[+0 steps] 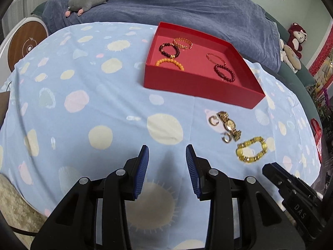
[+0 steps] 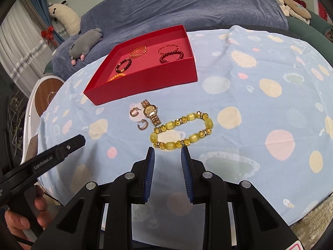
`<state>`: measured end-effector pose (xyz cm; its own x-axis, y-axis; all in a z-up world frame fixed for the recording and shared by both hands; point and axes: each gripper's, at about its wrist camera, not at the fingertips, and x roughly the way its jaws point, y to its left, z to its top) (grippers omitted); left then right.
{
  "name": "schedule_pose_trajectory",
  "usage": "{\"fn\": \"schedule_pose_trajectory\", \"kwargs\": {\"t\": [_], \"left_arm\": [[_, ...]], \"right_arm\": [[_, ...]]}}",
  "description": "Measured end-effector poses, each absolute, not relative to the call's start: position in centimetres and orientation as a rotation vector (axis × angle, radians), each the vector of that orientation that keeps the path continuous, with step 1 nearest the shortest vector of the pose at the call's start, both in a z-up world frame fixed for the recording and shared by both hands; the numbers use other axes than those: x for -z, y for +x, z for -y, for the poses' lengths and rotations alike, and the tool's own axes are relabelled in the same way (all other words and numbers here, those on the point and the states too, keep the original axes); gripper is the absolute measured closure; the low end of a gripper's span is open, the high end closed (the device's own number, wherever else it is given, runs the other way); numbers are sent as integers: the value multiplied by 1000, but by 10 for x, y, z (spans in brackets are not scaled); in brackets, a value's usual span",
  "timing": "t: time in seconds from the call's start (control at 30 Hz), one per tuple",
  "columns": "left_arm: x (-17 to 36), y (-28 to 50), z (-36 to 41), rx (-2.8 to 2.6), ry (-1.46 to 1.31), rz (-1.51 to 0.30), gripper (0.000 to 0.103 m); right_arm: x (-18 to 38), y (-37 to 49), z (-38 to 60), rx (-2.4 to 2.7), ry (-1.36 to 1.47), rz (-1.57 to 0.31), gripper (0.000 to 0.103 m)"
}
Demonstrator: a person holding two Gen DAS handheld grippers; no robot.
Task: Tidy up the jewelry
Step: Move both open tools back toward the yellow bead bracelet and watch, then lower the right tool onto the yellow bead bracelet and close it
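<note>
A red tray [image 1: 199, 84] [image 2: 145, 81] on the spotted blue cloth holds several bead bracelets [image 1: 169, 49] [image 2: 172, 55]. In front of it lie a gold watch [image 1: 229, 125] [image 2: 151, 112], two gold hoop earrings [image 1: 213, 120] [image 2: 143, 124] and a yellow bead bracelet [image 1: 251, 150] [image 2: 183, 130]. My left gripper [image 1: 167, 150] is open and empty, left of the loose pieces. My right gripper [image 2: 167, 151] is open and empty, its tips just short of the yellow bracelet's near edge.
A blue-grey blanket [image 1: 166, 4] with a grey plush [image 1: 89, 0] lies beyond the table. A round wooden stool [image 1: 27, 41] stands at the left. Plush toys [image 1: 295, 39] sit at the right. A hand [image 2: 22, 214] holds the left gripper's handle.
</note>
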<state>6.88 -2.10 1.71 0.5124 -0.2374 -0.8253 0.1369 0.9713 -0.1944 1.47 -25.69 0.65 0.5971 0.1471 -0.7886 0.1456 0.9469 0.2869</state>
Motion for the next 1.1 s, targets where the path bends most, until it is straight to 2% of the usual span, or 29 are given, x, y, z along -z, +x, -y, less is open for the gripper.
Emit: {"fn": "schedule_pose_trajectory", "kwargs": {"t": [1.0, 1.1], "left_arm": [[-2, 66, 16, 223, -107, -1024, 68], [-3, 67, 18, 229, -108, -1021, 68]], "right_arm": [[14, 34, 270, 93, 374, -967, 76], [16, 38, 272, 103, 383, -965, 71]]}}
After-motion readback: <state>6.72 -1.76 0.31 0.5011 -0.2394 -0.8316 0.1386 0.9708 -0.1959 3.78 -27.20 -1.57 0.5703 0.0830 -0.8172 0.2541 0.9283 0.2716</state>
